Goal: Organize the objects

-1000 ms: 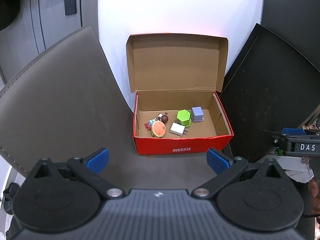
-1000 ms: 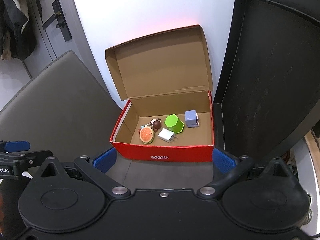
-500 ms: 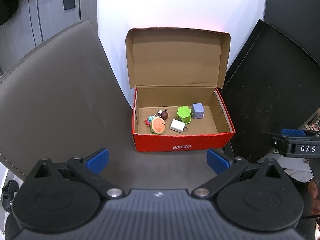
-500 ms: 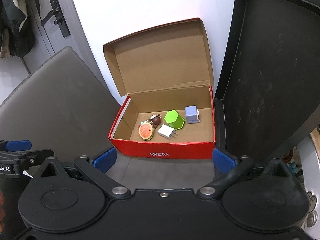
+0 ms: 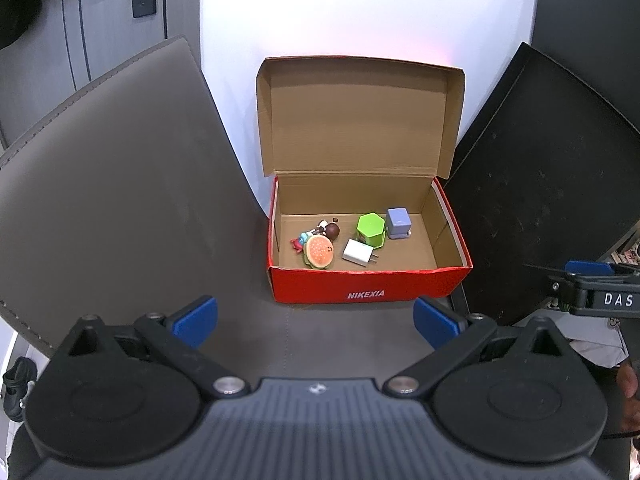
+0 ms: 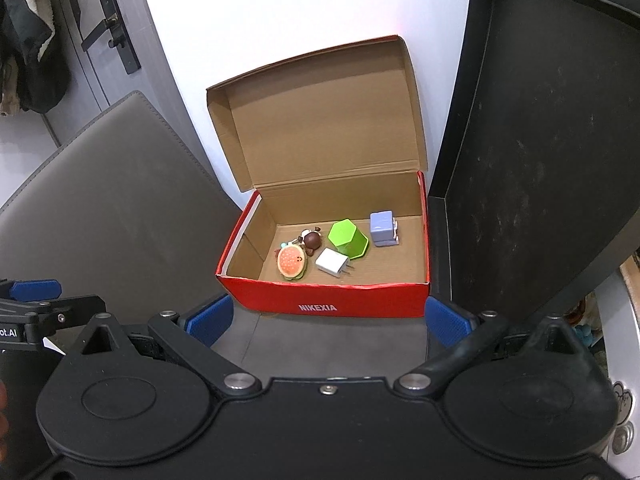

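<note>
- A red shoebox (image 5: 370, 286) marked NIKEXIA sits on a grey leather mat (image 5: 120, 184), its hinged lid (image 5: 360, 120) standing open against the white wall at the far side.
- Inside, toward the near left, lie a burger-shaped toy (image 5: 319, 252) and a small brown figurine (image 5: 330, 230); a white charger plug (image 5: 357, 252) lies beside them, with a green hexagonal block (image 5: 370, 229) and a lilac cube adapter (image 5: 399, 222) further back.
- The left gripper (image 5: 316, 318) and the right gripper (image 6: 328, 318) hover near the box's front wall, both with fingers spread wide and empty.
- A black tray (image 6: 540, 160) leans at the right of the box.
- All five pieces look light and rigid; the plug's smooth sides may slip, so its flat faces seem the best hold.
- The cardboard lid looks thin and bendable; closing it would likely call for a push at its top edge.
</note>
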The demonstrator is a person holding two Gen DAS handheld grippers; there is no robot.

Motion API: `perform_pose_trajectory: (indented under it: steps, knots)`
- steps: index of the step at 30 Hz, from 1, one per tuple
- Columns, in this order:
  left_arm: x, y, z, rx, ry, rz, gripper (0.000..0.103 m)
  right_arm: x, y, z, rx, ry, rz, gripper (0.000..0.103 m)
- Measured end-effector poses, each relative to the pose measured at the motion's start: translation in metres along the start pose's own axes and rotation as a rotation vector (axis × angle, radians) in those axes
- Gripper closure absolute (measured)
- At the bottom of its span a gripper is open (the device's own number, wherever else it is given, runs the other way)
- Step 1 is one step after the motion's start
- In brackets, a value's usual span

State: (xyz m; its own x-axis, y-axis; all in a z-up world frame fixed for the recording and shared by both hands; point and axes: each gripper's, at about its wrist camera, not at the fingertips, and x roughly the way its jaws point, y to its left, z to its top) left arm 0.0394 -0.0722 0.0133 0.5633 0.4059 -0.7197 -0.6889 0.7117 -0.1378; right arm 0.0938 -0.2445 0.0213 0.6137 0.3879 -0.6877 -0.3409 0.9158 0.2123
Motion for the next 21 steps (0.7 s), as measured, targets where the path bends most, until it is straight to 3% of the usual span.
perform_pose_trajectory:
  steps: [21]
  knots:
    - [-0.0068, -0.0012, 0.001, 0.002, -0.012, 0.002, 0.0, -0.0011, -0.0001, 0.0011, -0.006, -0.002, 0.0, 0.0]
